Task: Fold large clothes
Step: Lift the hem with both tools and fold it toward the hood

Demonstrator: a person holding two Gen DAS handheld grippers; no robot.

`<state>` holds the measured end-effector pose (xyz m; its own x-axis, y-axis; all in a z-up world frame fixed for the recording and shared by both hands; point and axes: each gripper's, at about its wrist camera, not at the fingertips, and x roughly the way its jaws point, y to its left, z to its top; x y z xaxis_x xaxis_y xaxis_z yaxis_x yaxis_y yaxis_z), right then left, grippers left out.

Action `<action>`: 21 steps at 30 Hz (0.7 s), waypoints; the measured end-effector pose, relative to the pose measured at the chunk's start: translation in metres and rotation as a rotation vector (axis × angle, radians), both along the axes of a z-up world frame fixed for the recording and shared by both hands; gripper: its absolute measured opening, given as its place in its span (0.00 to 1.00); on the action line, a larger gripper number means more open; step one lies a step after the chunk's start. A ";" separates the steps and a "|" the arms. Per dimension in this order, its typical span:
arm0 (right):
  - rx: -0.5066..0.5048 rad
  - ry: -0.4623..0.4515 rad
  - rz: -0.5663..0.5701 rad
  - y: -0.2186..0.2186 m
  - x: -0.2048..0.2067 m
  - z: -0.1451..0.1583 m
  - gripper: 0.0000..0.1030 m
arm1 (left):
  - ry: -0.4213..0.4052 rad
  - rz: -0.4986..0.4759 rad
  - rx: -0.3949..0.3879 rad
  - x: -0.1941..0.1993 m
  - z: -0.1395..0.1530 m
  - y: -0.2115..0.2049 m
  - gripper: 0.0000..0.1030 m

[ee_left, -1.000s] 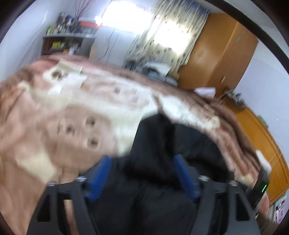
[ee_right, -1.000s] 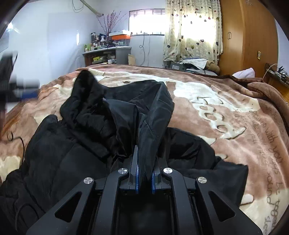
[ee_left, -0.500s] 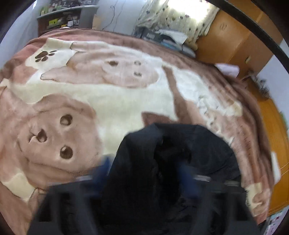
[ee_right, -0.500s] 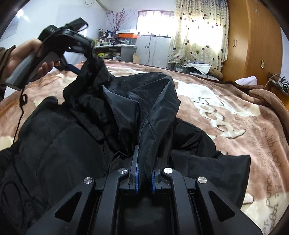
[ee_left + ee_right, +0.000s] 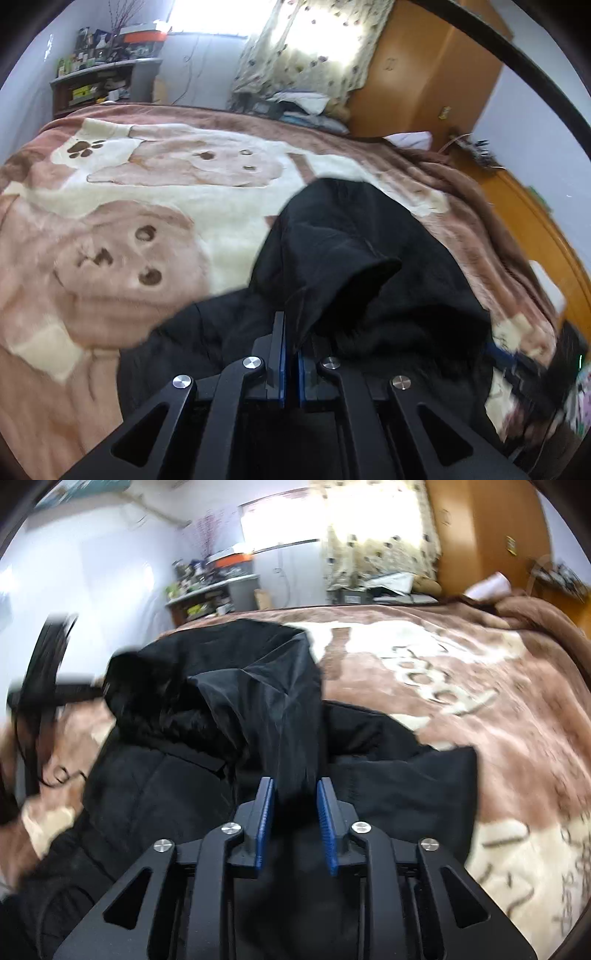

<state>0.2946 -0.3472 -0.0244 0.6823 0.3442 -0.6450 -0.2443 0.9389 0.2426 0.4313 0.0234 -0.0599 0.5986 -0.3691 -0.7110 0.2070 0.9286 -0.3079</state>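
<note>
A large black padded jacket (image 5: 369,266) lies bunched on a brown and cream blanket (image 5: 129,206) on the bed. My left gripper (image 5: 291,325) is shut on a fold of the jacket's black fabric near its hood. In the right wrist view the jacket (image 5: 229,709) spreads across the blanket (image 5: 480,701). My right gripper (image 5: 294,790) is open, its blue pads apart, with a ridge of the jacket's fabric standing loosely between them. The left gripper shows blurred at the left edge of that view (image 5: 44,672).
A shelf with clutter (image 5: 99,81) and a curtained window (image 5: 306,48) stand past the bed's far end. A wooden wardrobe (image 5: 424,77) is at the far right. A pile of items (image 5: 384,587) sits at the bed's far edge.
My left gripper has shut on the jacket's fabric; it was open a second ago. My right gripper, shut on the jacket before, has opened. The jacket has shifted toward the far end.
</note>
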 end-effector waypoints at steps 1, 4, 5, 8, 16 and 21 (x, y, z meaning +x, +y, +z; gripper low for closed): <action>0.027 -0.010 -0.018 -0.007 -0.001 0.009 0.31 | -0.015 -0.006 0.042 -0.012 -0.003 -0.001 0.04; 0.041 -0.060 -0.059 -0.014 0.014 0.039 0.48 | -0.028 -0.042 0.055 -0.036 -0.012 -0.005 0.04; 0.024 -0.069 -0.065 -0.013 0.023 0.047 0.52 | -0.042 -0.045 0.071 -0.044 -0.014 -0.006 0.04; 0.013 -0.070 0.012 0.004 0.072 0.067 0.59 | -0.060 -0.063 0.076 -0.058 -0.018 -0.007 0.04; 0.048 0.121 0.126 0.052 0.192 0.046 0.70 | -0.071 -0.112 0.104 -0.062 -0.024 -0.007 0.04; 0.110 0.374 0.185 0.079 0.213 0.008 0.62 | -0.053 -0.105 0.083 -0.056 -0.027 0.003 0.04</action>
<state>0.5074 -0.2686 -0.0162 0.3289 0.5191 -0.7889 -0.2826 0.8512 0.4423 0.3754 0.0268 -0.0873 0.5972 -0.3728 -0.7102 0.3183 0.9229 -0.2169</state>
